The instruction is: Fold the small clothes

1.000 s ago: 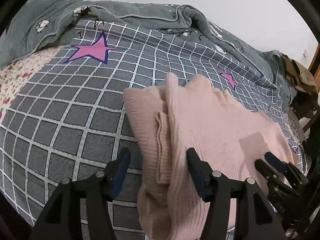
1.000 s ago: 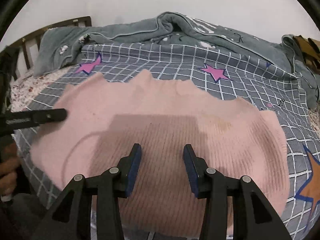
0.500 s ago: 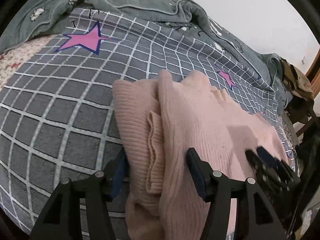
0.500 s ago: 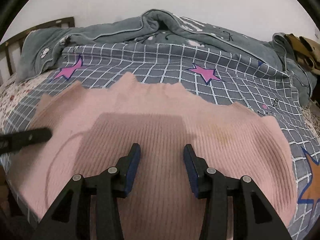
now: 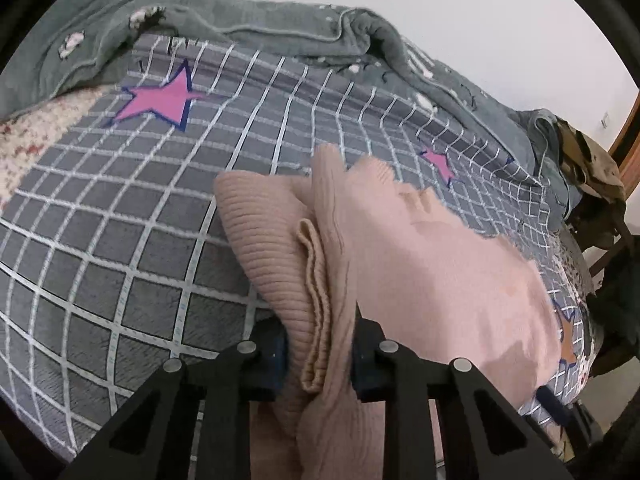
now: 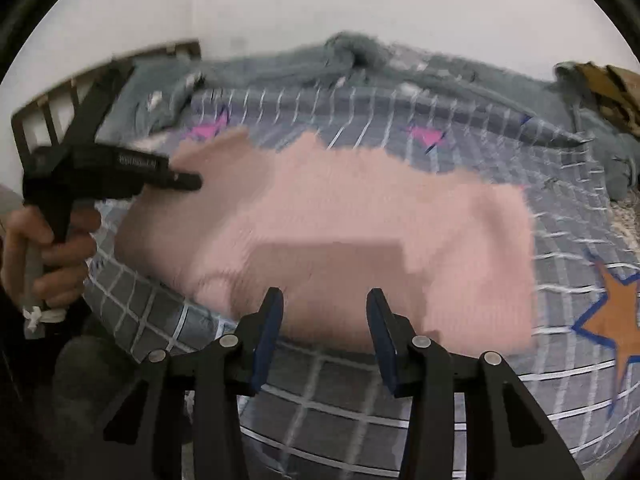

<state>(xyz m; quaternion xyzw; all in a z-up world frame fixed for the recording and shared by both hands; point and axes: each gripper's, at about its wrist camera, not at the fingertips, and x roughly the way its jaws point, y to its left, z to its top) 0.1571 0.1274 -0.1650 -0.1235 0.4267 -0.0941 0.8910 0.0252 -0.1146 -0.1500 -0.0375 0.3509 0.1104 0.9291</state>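
Observation:
A pink ribbed knit sweater [image 5: 432, 256] lies on a bed with a grey checked sheet [image 5: 120, 216]. My left gripper [image 5: 320, 356] is shut on the bunched left edge of the sweater, near the bed's front. In the right wrist view the sweater [image 6: 352, 224] lies spread and blurred. My right gripper [image 6: 322, 320] is open and empty, held above the sweater's near edge. The left gripper [image 6: 184, 181] shows there at the sweater's left side, held by a hand [image 6: 48, 256].
A rumpled grey-green blanket [image 5: 280, 36] lies along the back of the bed. A brown garment [image 5: 592, 160] hangs on a chair at the far right. A wooden headboard [image 6: 52, 104] stands at the left. Pink stars [image 5: 160, 100] and an orange star [image 6: 616, 320] mark the sheet.
My left gripper has closed on the sweater's left edge. My right gripper has pulled back from over the sweater toward the bed's front edge, staying open.

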